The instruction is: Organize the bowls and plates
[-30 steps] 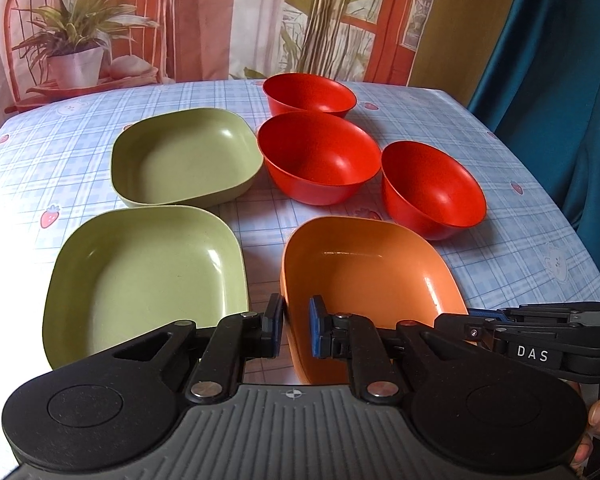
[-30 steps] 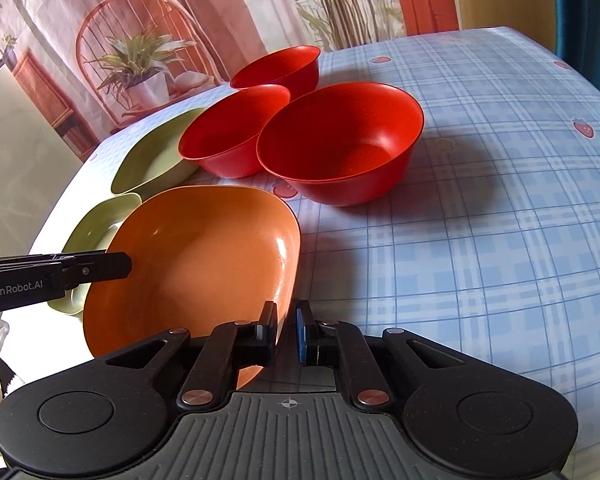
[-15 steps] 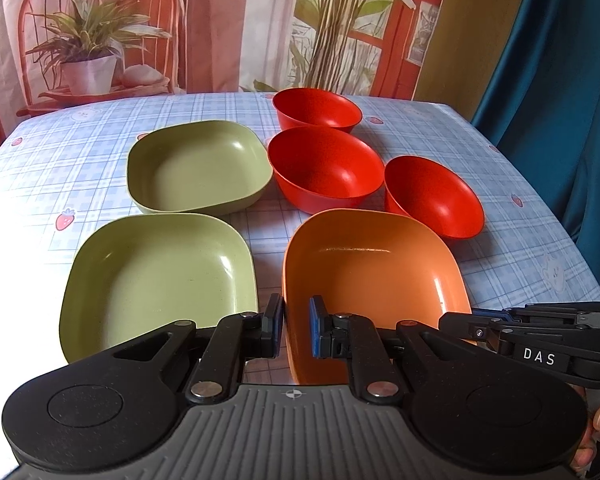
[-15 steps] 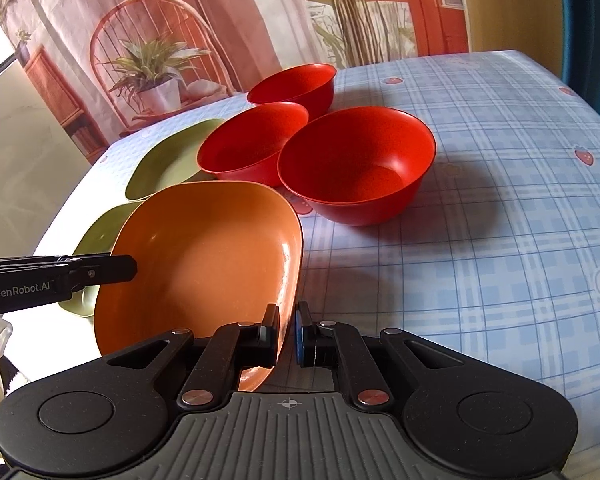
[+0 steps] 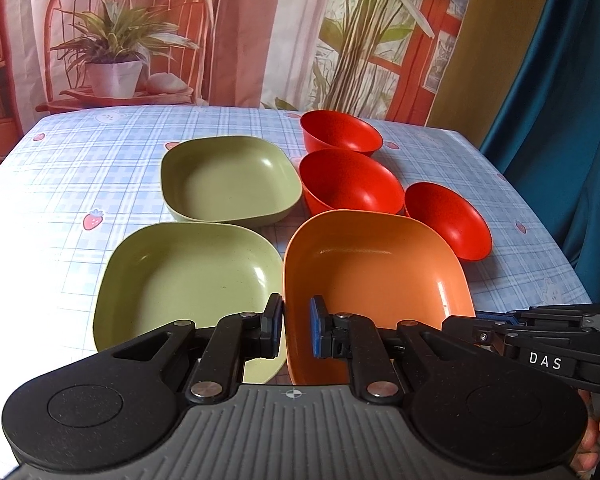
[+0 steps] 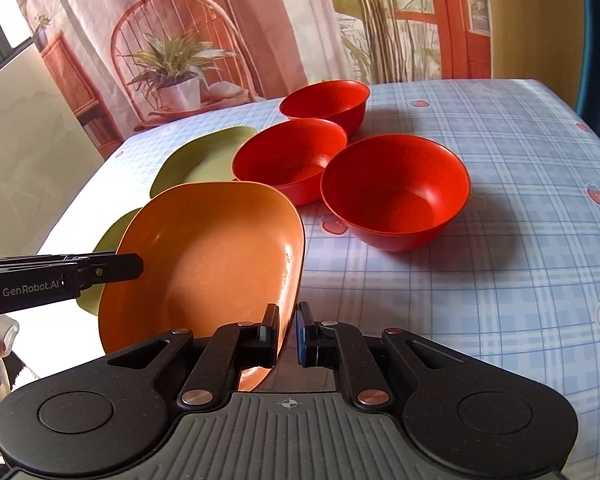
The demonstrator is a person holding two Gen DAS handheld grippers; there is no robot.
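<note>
- Left gripper [image 5: 296, 326]: I am pinching the near left rim of the orange plate [image 5: 374, 276] between its fingers.
- Right gripper [image 6: 288, 334]: I am clamping its fingers on the near right rim of the same plate, which is tilting, far edge raised.
- Near green plate [image 5: 184, 280]: sitting just left of the orange one, edges almost touching.
- Far green plate [image 5: 230, 178]: lying behind the near one.
- Red bowls: near [image 6: 396, 192], middle [image 6: 290, 158], far [image 6: 324, 102], all standing upright in a row beyond the orange plate.
- Tablecloth [image 6: 500, 280]: blue check, lying under everything.
- Printed backdrop [image 5: 140, 32]: hanging behind the table.
</note>
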